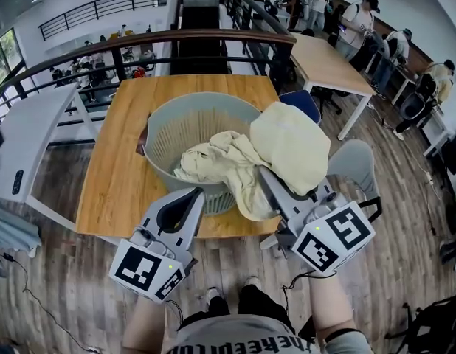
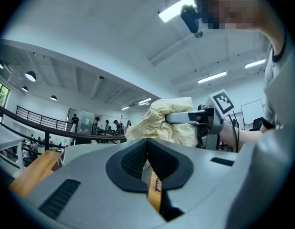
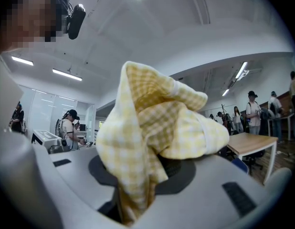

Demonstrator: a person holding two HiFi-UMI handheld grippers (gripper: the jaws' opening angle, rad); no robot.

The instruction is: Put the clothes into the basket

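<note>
A round grey basket (image 1: 167,120) stands on the wooden table (image 1: 114,168). Pale yellow cloth (image 1: 206,161) lies inside it and spills over the near rim. My right gripper (image 1: 272,181) is shut on a yellow checked garment (image 1: 291,142), whose bundle is lifted above the basket's right rim. In the right gripper view the garment (image 3: 157,123) covers the jaws and hangs down between them. My left gripper (image 1: 188,198) is at the basket's near side, shut with nothing in it. The left gripper view shows its pads (image 2: 133,159) together, with the right gripper (image 2: 185,118) and garment (image 2: 159,123) beyond.
A blue chair (image 1: 302,102) and a grey chair (image 1: 353,161) stand right of the table. A second wooden table (image 1: 324,57) is at the back right, a white table (image 1: 29,131) at the left. A curved railing (image 1: 139,44) runs behind, with people beyond it.
</note>
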